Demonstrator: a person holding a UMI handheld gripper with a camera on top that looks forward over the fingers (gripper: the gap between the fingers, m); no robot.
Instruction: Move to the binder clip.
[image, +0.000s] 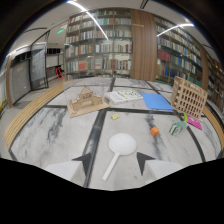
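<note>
A small green thing with thin pale arms, which looks like the binder clip, lies on the marble table ahead of my fingers and off to the right. My gripper is open, its two dark fingertips well apart. A white round paddle lies flat on the table just ahead. Its handle runs back between the fingers with a gap on both sides. Nothing is held.
An orange bit sits just left of the clip, with a pink item to its right. Farther off stand a wooden lattice model, a blue sheet, a white box and a wooden house model. Bookshelves line the back.
</note>
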